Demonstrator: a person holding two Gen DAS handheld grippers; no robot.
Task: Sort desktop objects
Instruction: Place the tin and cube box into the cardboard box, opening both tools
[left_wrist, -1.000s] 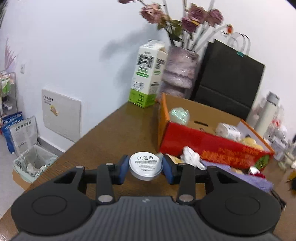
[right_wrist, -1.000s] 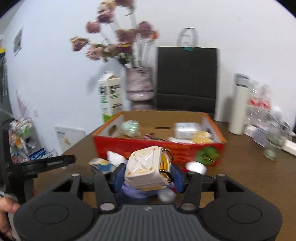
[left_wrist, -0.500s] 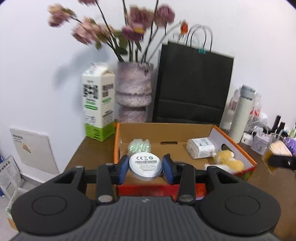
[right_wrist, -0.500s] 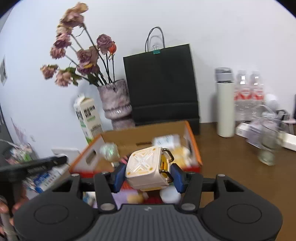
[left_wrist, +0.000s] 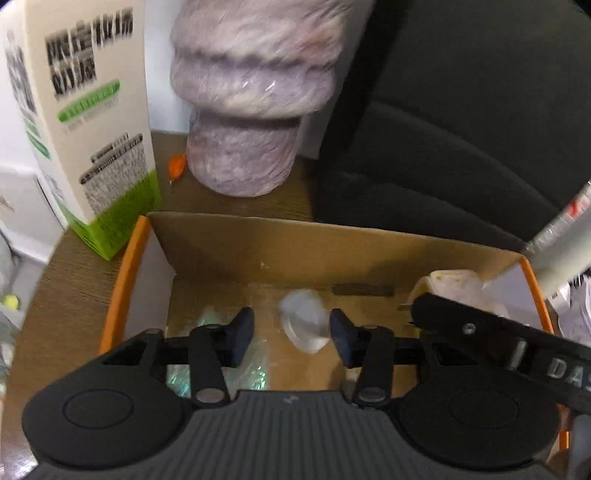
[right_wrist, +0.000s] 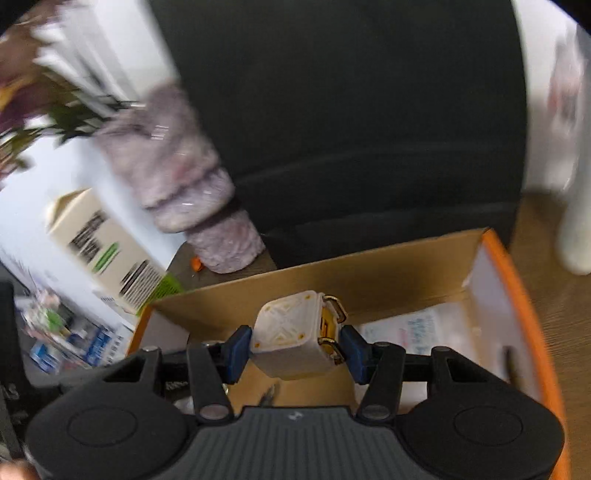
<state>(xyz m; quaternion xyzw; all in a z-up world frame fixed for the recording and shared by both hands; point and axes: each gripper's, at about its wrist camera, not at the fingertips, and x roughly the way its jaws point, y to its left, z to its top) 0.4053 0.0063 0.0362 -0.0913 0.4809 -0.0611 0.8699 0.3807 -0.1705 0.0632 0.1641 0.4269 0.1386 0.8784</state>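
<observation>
Now the left hand-held gripper hangs over the open cardboard box, its jaws opening; the blurred white round tin sits between the pads, seemingly clear of both. Behind the box's orange-edged rim, the milk carton, purple vase and black bag crowd the brown desk. Only the right view shows the right hand-held gripper pinching the cream cube toy above the box, with a white packet inside.
</observation>
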